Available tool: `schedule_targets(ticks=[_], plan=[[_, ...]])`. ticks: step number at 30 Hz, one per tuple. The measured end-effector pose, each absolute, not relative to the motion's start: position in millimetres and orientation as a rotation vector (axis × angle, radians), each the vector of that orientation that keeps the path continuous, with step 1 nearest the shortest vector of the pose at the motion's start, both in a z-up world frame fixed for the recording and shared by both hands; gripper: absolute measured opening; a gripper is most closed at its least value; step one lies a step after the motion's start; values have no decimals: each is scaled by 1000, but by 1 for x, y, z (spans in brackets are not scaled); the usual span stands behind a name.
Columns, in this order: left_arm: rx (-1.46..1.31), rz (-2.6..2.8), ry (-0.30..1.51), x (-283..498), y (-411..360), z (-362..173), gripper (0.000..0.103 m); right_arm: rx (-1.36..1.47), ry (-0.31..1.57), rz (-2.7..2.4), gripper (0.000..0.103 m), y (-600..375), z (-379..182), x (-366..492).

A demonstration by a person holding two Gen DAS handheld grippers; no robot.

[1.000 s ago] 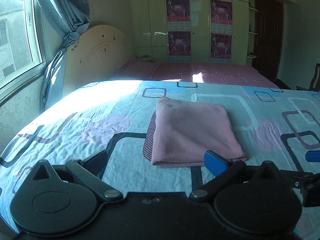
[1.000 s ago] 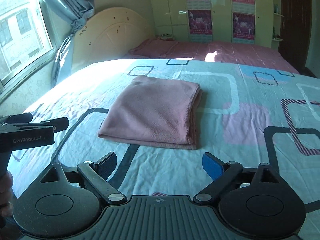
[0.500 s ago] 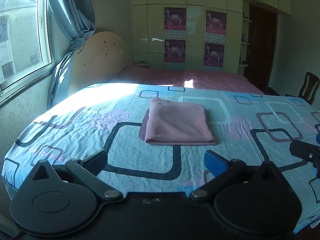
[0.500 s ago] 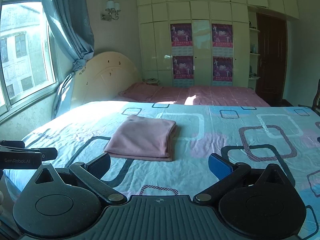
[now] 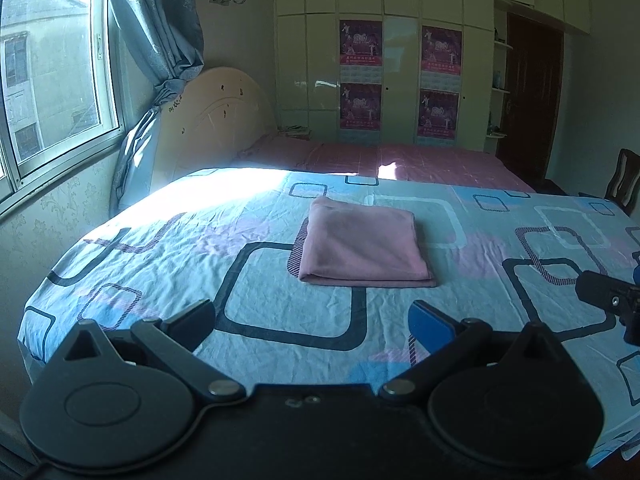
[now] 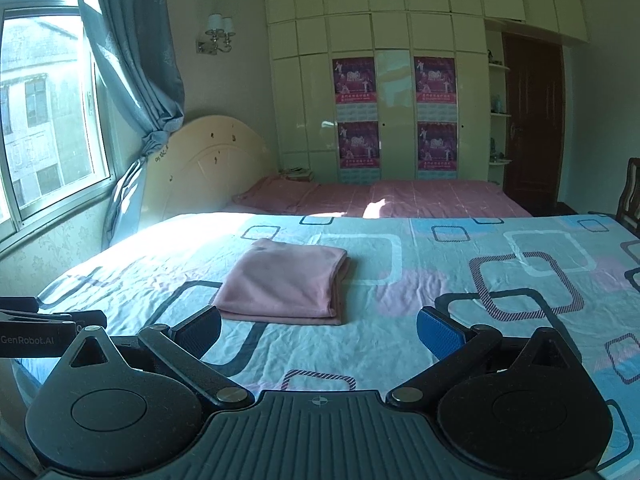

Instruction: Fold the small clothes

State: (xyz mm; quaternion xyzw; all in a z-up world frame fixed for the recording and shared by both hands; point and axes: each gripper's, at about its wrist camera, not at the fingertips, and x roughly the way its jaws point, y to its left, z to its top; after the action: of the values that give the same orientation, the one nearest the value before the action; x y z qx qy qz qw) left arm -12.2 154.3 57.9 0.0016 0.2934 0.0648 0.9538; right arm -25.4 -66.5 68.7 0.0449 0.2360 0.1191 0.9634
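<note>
The folded pink garment [image 5: 362, 246], at 12 o'clock from the empty, wide-apart left gripper [image 5: 312, 324] and right gripper [image 6: 318, 330], looks light and limp, best pinched at its stacked near edge.

Chair [image 5: 622, 182] beside the bed [image 5: 480, 248] is cut off by the edge; the posters' [image 6: 354, 80] print is too small to read

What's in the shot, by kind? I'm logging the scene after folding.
Folded pink cloth: 1
Grippers, left and right, jaws open: 2
Purple posters on the wardrobe: 4
Beds: 2
Total: 9
</note>
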Motion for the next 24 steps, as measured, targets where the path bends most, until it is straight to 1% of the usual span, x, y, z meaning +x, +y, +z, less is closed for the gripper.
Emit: schedule_targets(ticks=[24], plan=[[11, 133, 584, -9, 157, 60, 103, 105, 486, 258, 103, -57, 67, -18]])
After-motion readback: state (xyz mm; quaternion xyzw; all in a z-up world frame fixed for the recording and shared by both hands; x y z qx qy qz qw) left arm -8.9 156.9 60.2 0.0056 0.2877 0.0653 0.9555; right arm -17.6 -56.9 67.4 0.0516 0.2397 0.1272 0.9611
